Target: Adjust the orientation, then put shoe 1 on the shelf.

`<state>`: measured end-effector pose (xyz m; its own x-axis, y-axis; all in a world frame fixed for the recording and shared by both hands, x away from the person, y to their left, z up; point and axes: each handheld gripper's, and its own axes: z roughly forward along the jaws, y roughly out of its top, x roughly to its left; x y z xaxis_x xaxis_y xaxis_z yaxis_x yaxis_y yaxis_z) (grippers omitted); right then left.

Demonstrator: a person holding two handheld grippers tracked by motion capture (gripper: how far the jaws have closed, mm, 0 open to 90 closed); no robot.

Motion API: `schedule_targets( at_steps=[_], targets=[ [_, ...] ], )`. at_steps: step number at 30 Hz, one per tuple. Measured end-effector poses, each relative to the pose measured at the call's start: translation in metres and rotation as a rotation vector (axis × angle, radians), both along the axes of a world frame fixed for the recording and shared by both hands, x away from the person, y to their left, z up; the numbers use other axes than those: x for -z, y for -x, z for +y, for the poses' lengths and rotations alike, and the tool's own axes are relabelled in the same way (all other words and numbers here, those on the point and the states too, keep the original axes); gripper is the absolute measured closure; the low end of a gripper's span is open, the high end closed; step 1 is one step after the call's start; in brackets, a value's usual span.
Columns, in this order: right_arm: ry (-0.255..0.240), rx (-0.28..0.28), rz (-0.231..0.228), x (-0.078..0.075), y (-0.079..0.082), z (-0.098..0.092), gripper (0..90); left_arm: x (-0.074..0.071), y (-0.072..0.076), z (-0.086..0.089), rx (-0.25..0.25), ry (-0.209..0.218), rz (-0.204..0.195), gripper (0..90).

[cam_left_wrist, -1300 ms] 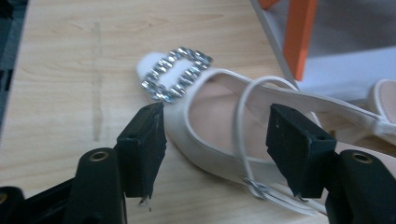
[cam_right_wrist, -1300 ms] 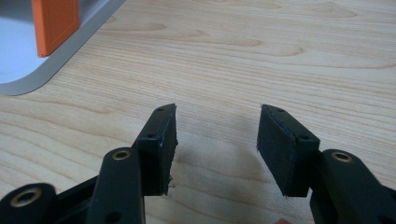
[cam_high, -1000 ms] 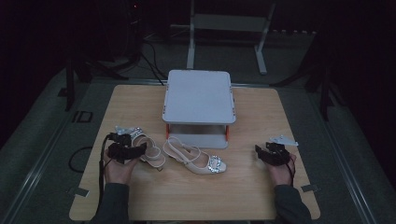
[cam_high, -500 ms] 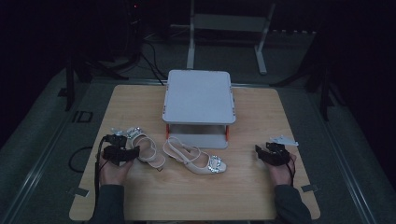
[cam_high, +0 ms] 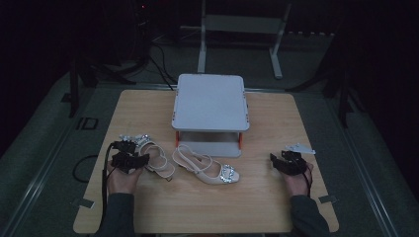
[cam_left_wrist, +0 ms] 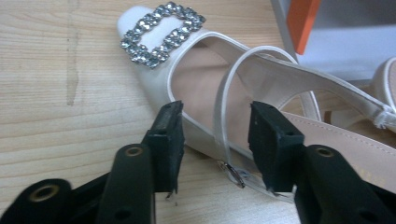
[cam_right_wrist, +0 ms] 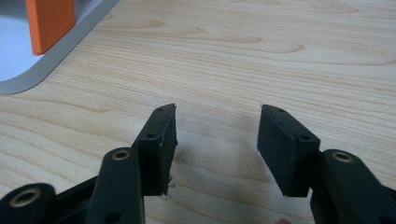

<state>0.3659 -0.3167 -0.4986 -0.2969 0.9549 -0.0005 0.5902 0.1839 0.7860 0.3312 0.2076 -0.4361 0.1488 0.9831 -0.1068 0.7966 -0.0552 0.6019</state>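
Note:
Two cream slingback shoes with rhinestone buckles lie on the wooden table [cam_high: 163,207]. The left shoe [cam_high: 157,157] [cam_left_wrist: 196,79] has its buckle [cam_left_wrist: 161,32] at the far end. My left gripper [cam_high: 129,157] [cam_left_wrist: 217,112] straddles this shoe's near side wall, one jaw outside it and one over the insole, with the thin strap [cam_left_wrist: 224,107] between them. Its jaws have just been closing, and the pads stand apart from the shoe, so it is open. The other shoe [cam_high: 207,168] lies in front of the shelf. My right gripper [cam_high: 286,162] [cam_right_wrist: 217,112] is open over bare wood.
A grey two-tier shelf [cam_high: 210,98] with orange legs [cam_left_wrist: 303,18] [cam_right_wrist: 49,21] stands at the middle back of the table. Its base corner [cam_right_wrist: 46,60] lies to the left of my right gripper. Metal stands and cables fill the dark floor beyond the table.
The left gripper's jaws look slightly narrower around the left shoe. Both hands and both shoes keep their places.

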Motion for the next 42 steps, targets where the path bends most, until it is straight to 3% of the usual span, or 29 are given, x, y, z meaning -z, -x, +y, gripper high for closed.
schedule_targets(
  at_steps=[3,8,18,21,24,29,35,42],
  targets=[
    [0.000,0.001,0.002,0.000,0.000,0.000,47.1,0.001,0.000,0.001,0.011,0.013,-0.002,54.5],
    [0.001,-0.001,0.004,0.000,0.000,0.000,46.9,0.007,-0.003,0.002,0.015,0.024,0.029,63.4],
    [-0.001,0.002,0.006,0.001,0.000,-0.001,46.8,0.020,-0.012,0.001,-0.020,0.031,0.082,53.0],
    [0.000,0.002,0.006,0.001,0.000,0.000,46.8,0.023,-0.014,0.008,-0.025,0.082,0.100,52.6],
    [-0.001,0.001,0.006,0.001,0.000,0.000,46.8,0.024,-0.015,0.011,-0.022,0.097,0.113,55.8],
    [-0.002,0.001,0.007,0.001,0.000,-0.001,46.8,0.020,-0.017,0.019,-0.006,0.065,0.133,69.0],
    [0.000,0.000,0.010,0.001,-0.001,0.000,46.7,0.016,-0.025,0.027,0.016,0.021,0.165,67.6],
    [0.003,-0.002,0.012,0.001,-0.001,0.000,46.7,0.010,-0.023,0.027,0.029,0.032,0.159,59.2]
  ],
)
